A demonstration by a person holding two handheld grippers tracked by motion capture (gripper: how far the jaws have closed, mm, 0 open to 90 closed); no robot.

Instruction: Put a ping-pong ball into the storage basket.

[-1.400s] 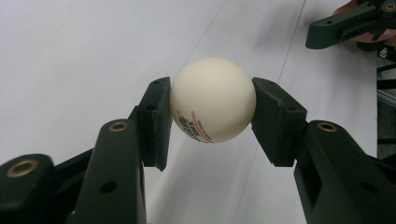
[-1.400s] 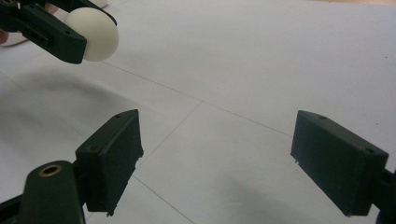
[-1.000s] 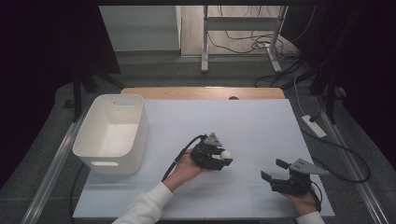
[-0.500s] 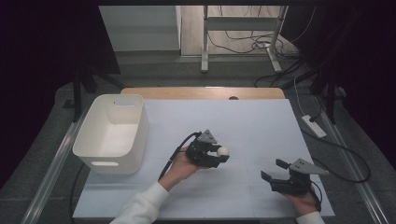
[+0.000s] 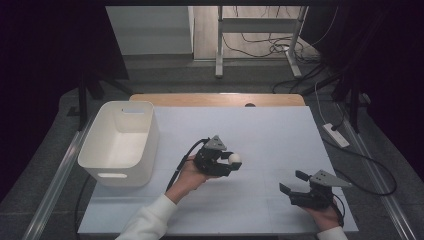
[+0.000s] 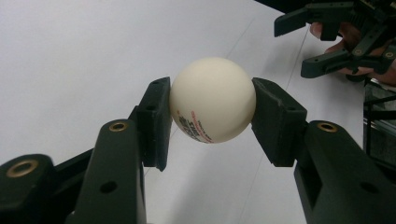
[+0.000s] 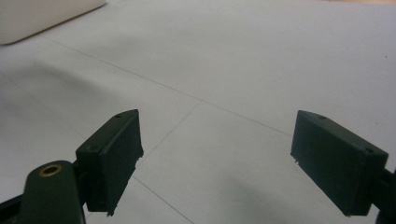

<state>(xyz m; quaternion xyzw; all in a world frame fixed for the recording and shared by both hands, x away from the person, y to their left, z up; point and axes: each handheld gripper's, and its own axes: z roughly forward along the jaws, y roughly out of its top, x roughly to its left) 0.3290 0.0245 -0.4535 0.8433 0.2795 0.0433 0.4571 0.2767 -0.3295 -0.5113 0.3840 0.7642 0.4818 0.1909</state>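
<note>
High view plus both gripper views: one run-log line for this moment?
left gripper: shut on white ball, off the table | right gripper: open, nothing between jaws | white bin: left, nothing seen inside

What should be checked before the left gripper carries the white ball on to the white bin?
1. Grip: left gripper pinches the small white table-tennis ball between both pads, centred: ok.
2. Ball clear of the white table sheet: looks lifted; cannot tell for sure.
3. Target: white rectangular plastic bin sits upright at the table's left, nothing seen inside: ok.
4. Path from ball to bin: bare sheet: ok.
5. Right gripper open, holding nothing, parked near the right front corner, away from the path: ok.
</note>
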